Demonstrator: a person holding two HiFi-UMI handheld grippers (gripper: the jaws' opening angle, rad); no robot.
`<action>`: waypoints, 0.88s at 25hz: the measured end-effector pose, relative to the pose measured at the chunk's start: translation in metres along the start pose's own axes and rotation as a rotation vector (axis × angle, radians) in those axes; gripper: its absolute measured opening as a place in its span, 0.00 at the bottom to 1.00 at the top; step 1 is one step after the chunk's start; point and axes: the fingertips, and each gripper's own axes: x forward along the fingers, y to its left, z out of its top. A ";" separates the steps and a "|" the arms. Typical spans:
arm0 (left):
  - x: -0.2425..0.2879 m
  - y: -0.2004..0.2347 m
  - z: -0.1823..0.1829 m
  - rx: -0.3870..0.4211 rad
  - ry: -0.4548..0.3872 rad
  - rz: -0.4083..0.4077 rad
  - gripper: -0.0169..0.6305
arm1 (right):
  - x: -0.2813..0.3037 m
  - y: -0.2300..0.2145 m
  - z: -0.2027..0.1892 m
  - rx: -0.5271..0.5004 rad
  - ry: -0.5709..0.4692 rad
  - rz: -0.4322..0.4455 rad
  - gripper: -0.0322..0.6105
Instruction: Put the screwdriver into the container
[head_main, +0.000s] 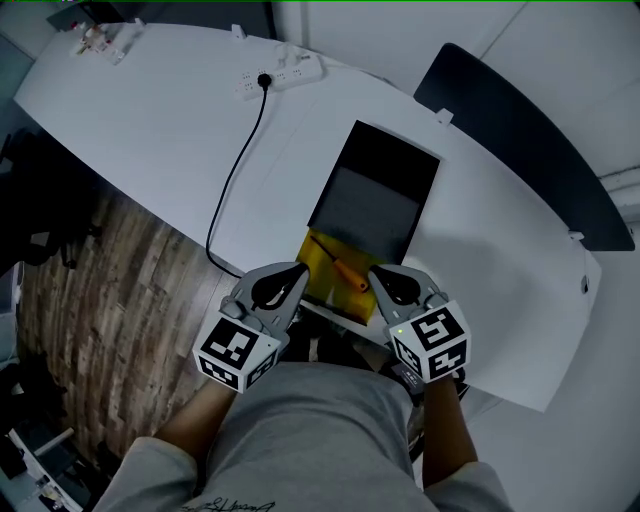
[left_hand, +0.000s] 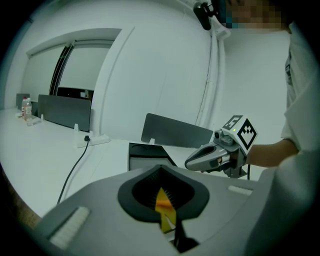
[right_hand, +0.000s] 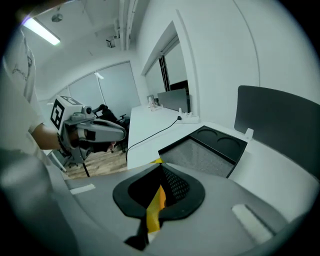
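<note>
both my claws hang over the near edge of the smooth white surface (head_main: 180, 140), left claw (head_main: 302, 269) and right claw (head_main: 373, 273) each pressed together on nothing. between them the slim orange screwdriver (head_main: 350, 272) lies slantwise inside the shallow yellow container (head_main: 318, 275), just near of a rectangular black tray (head_main: 385, 160).

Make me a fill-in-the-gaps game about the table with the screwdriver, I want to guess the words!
The screwdriver lies on a pad coloured ____.
The cable plugged into the power strip is coloured ____.
The left gripper and the right gripper are both ____ (open or shut).
Missing words: yellow; black; shut.
</note>
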 end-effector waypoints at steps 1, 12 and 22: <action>-0.001 -0.001 0.002 0.002 -0.002 -0.002 0.03 | -0.003 0.002 0.004 0.012 -0.018 0.004 0.07; -0.012 -0.012 0.016 0.026 -0.035 -0.004 0.03 | -0.035 0.011 0.031 0.069 -0.146 0.000 0.07; -0.016 -0.017 0.025 0.035 -0.054 -0.008 0.03 | -0.043 0.018 0.041 0.065 -0.178 -0.012 0.07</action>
